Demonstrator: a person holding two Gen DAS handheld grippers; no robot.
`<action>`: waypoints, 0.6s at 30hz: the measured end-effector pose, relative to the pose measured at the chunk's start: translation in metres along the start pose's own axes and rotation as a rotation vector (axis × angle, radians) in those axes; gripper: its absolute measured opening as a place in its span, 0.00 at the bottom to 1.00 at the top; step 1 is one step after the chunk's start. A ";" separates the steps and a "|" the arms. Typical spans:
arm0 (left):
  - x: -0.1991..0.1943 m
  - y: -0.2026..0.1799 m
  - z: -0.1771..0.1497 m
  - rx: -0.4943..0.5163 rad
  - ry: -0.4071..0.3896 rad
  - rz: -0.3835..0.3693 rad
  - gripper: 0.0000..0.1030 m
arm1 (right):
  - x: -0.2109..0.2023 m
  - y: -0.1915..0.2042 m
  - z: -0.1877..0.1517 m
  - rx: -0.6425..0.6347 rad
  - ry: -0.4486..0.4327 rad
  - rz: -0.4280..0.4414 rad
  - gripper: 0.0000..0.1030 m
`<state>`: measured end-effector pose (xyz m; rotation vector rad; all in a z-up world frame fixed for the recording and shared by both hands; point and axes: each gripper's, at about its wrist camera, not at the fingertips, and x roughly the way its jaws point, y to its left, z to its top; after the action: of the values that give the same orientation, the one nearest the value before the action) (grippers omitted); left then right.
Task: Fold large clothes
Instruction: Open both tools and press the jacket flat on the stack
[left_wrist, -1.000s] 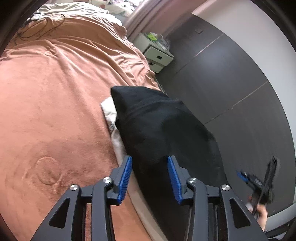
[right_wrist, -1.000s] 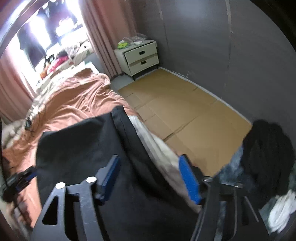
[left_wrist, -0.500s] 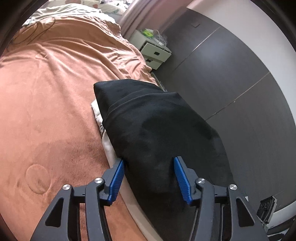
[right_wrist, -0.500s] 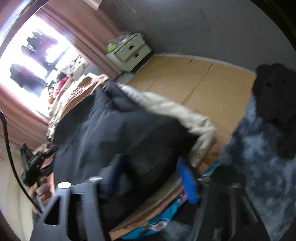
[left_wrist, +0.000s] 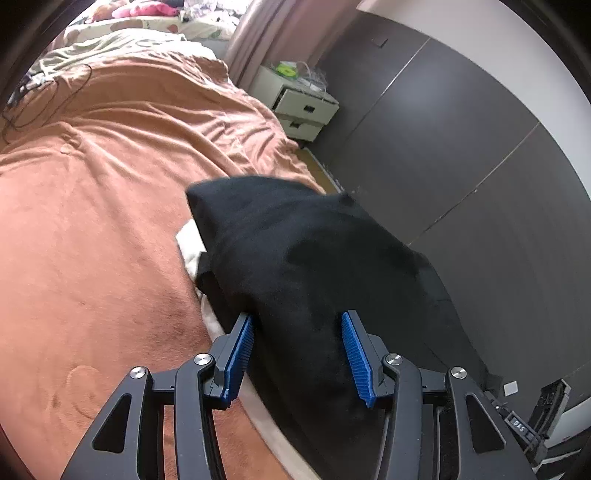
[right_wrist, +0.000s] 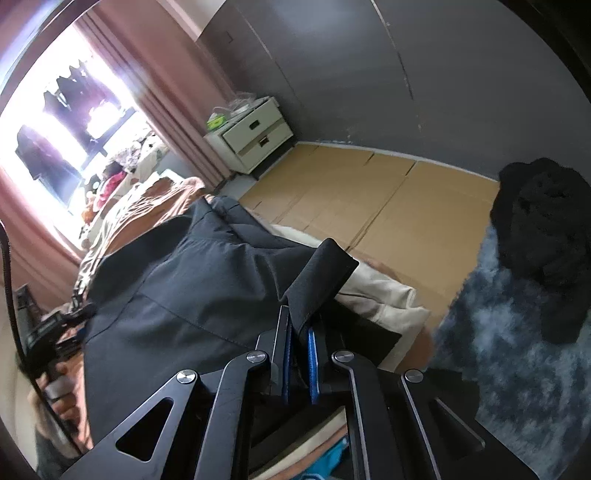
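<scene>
A large black garment (left_wrist: 314, 258) lies folded at the right edge of the bed, on top of a cream garment (left_wrist: 190, 243). My left gripper (left_wrist: 295, 350) is open, its blue pads on either side of the garment's near end. In the right wrist view the same dark garment (right_wrist: 177, 295) spreads over the bed and the cream garment (right_wrist: 384, 299) shows under it. My right gripper (right_wrist: 299, 354) is shut on a folded edge of the black garment (right_wrist: 321, 277), which sticks up between the pads.
An orange-brown blanket (left_wrist: 92, 203) covers the bed. A white nightstand (left_wrist: 303, 107) stands by pink curtains. Dark wardrobe panels (left_wrist: 461, 147) run along the right. Cardboard (right_wrist: 351, 192) covers the floor. A black clothes pile (right_wrist: 543, 236) lies on a grey-blue rug (right_wrist: 498, 350).
My right gripper has closed on an edge of the black garment; it was open before. My left gripper stayed open and moved forward around the garment's near end.
</scene>
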<state>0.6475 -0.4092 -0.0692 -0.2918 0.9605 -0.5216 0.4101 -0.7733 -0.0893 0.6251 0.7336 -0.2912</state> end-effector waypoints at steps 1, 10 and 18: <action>-0.006 0.002 0.000 0.004 -0.017 0.012 0.48 | 0.000 -0.001 -0.002 0.003 -0.004 -0.010 0.07; -0.028 0.023 -0.014 -0.012 -0.023 -0.014 0.47 | -0.016 -0.006 -0.011 0.038 -0.035 -0.040 0.07; 0.000 0.023 -0.025 -0.034 0.051 -0.051 0.37 | -0.033 -0.010 -0.018 0.072 -0.022 -0.053 0.32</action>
<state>0.6334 -0.3907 -0.0934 -0.3357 1.0138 -0.5621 0.3722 -0.7686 -0.0805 0.6701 0.7214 -0.3742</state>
